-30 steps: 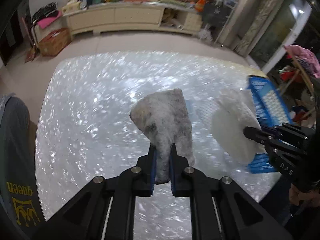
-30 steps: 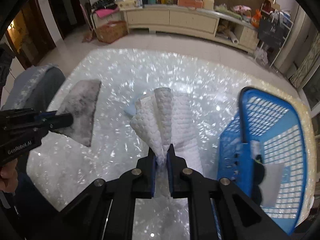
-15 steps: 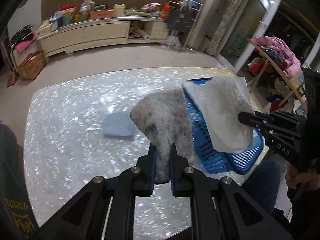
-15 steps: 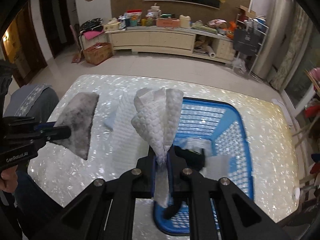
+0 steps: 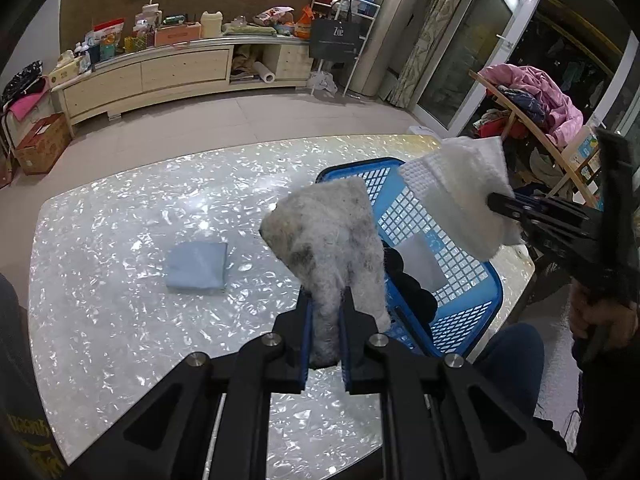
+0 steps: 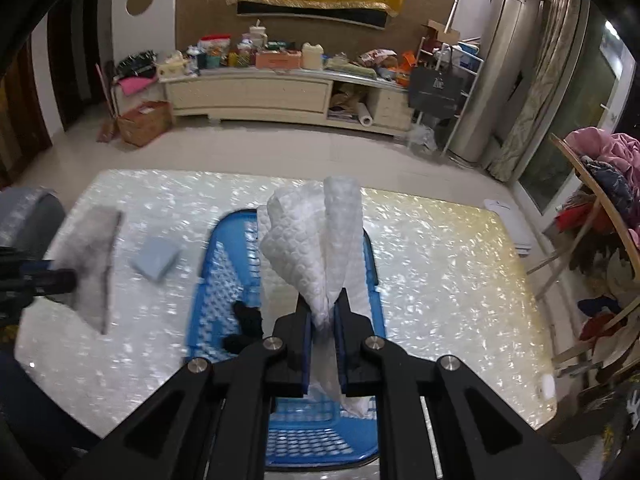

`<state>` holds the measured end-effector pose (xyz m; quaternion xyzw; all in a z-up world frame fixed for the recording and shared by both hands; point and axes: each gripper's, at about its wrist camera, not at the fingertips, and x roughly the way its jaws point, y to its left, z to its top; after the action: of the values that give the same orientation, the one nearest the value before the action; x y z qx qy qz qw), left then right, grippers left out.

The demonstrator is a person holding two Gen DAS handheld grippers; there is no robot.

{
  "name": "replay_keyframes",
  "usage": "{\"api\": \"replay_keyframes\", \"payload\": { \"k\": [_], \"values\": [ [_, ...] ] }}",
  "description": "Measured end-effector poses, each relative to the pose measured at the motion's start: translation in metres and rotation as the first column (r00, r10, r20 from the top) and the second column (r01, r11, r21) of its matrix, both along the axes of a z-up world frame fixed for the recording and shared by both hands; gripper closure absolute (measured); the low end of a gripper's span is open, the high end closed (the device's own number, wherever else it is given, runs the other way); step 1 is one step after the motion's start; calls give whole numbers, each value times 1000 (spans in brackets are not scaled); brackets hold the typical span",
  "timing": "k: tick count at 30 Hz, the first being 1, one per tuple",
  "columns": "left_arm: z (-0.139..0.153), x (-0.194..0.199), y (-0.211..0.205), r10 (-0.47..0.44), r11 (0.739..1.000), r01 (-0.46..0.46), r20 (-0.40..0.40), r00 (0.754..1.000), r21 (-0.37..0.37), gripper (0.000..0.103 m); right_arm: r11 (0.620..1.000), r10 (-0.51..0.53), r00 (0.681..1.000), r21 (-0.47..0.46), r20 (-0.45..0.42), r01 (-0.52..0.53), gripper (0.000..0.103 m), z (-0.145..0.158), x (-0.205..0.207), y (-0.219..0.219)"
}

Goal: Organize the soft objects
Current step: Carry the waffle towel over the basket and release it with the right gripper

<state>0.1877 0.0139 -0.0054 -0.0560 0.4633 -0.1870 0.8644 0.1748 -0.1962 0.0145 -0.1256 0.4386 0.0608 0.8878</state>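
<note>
The blue basket (image 5: 460, 304) is open-topped, holding black cloth (image 5: 412, 292) inside; left of it, bare table (image 5: 112, 320) surrounds a folded blue cloth (image 5: 197, 266).

Dim indoor light glares off the glossy table (image 5: 120, 280); fisheye bends the edges, right view motion-blurred.

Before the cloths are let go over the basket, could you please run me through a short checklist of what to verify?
1. Left tongs pinch the grey fuzzy cloth: ok.
2. Right tongs pinch the white quilted cloth: ok.
3. White quilted cloth hangs over the blue basket: ok.
4. Grey fuzzy cloth is above the basket's opening: cannot tell; it looks nearer the basket's left rim.
5. Room in the basket beside the black item and white piece: ok.
6. Folded blue cloth is put away: not ok, it lies on the table.
</note>
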Motion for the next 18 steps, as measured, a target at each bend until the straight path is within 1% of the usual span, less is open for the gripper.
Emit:
{"api": "replay_keyframes", "payload": {
  "k": [3,6,7,9,11,15,18],
  "values": [
    [-5,2,-3,-7,1000,7,-11,1000,-3,93,1000,-1,999,-14,-42,0,94,-20,13,0],
    [-10,5,-1,-5,1000,5,-23,1000,2,93,999,-2,996,-35,-94,-1,94,-48,29,1],
    [-12,6,0,-3,1000,3,-27,1000,3,93,999,-2,993,-44,-119,-3,94,-61,35,4],
    [-15,8,4,3,1000,-2,-33,999,7,93,999,1,986,-45,-168,-9,94,-79,42,6],
    [-17,10,7,10,1000,-9,-40,999,12,93,1000,9,978,-20,-208,-14,94,-90,45,6],
    [-21,15,13,25,1000,-24,-50,998,16,93,999,27,962,41,-270,-16,92,-102,50,13],
    [-22,17,13,32,999,-31,-56,998,22,93,998,35,961,68,-275,-17,86,-99,49,17]
  ]
}}
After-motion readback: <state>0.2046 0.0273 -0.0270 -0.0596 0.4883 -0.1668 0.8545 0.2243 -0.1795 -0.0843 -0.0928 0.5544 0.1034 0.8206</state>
